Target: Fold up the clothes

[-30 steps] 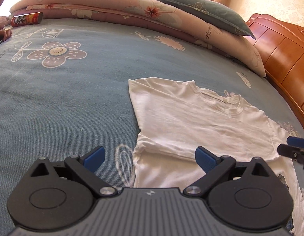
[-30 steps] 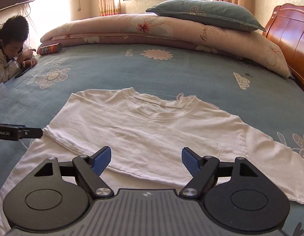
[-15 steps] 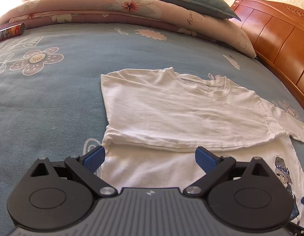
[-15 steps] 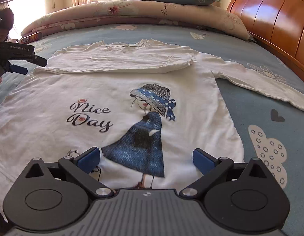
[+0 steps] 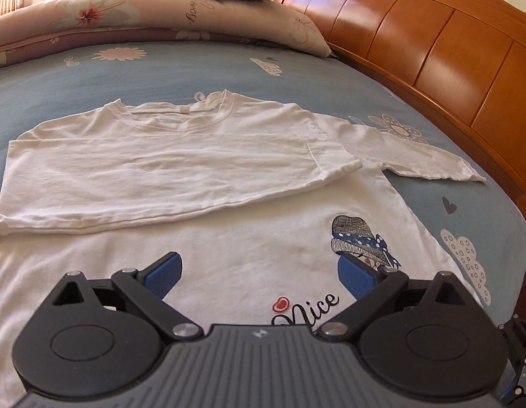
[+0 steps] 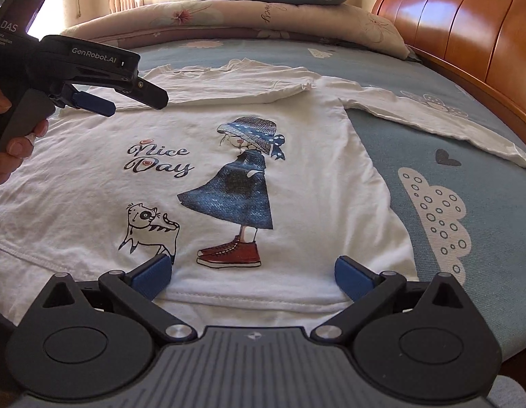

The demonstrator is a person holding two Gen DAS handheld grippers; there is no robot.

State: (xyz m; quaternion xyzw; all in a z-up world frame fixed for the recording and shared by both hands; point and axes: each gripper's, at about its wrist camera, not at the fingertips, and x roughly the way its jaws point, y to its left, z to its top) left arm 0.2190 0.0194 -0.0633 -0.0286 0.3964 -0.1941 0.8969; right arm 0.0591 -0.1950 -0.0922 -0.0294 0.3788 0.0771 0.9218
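Both tongs, left [image 5: 259, 273] and right [image 6: 252, 277], stand released; the white shirt [image 6: 297, 183] looks soft and light; pinch its hem [image 6: 249, 297] just below the right tongs.

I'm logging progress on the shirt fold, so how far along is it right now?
Done: one sleeve lies folded across the chest of the white shirt. In hand: nothing; the left gripper and right gripper are both open over the shirt, the right near the bottom hem. Left: the other sleeve is spread on the bedspread, and the body is unfolded.
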